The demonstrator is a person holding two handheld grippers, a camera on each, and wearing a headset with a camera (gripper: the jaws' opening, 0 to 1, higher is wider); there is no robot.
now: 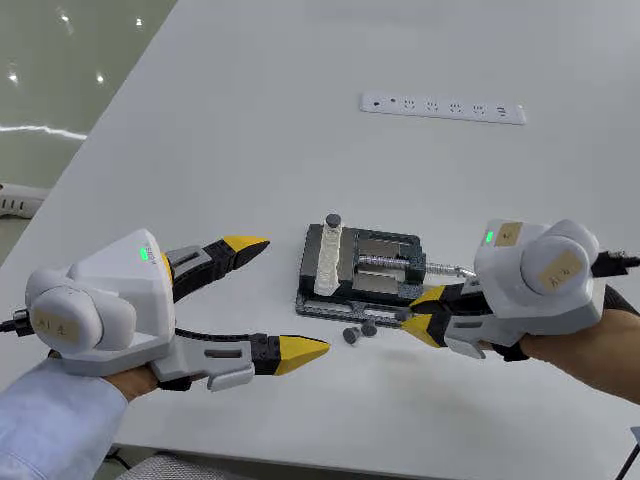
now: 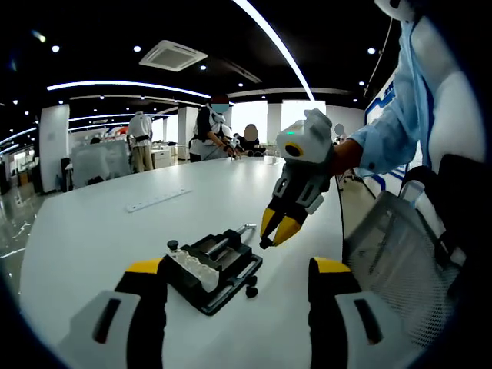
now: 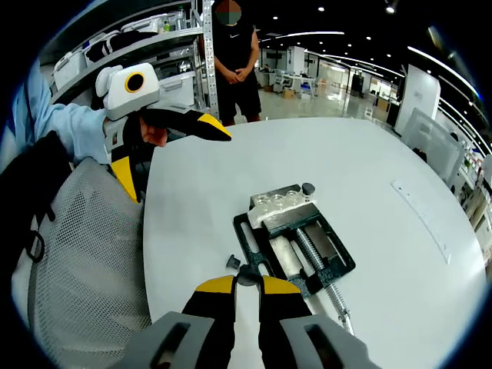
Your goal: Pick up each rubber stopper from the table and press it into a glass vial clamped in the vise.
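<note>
Left gripper [image 1: 298,295] gapes empty left of the vise [image 1: 385,265]; right gripper [image 3: 247,286], jaws barely parted and empty, should widen, straddle the nearer stopper [image 1: 369,328] just before the vise, then pinch it squarely.

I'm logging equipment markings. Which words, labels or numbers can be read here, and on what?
None can be read.
Tan stickers on the white-and-yellow left gripper and right gripper: marks too blurred.
White power strip on the white table: nothing legible.

One vise [image 1: 385,262], two loose stoppers [image 1: 350,335], one seated stopper [image 1: 333,220], one power strip [image 1: 442,107].
</note>
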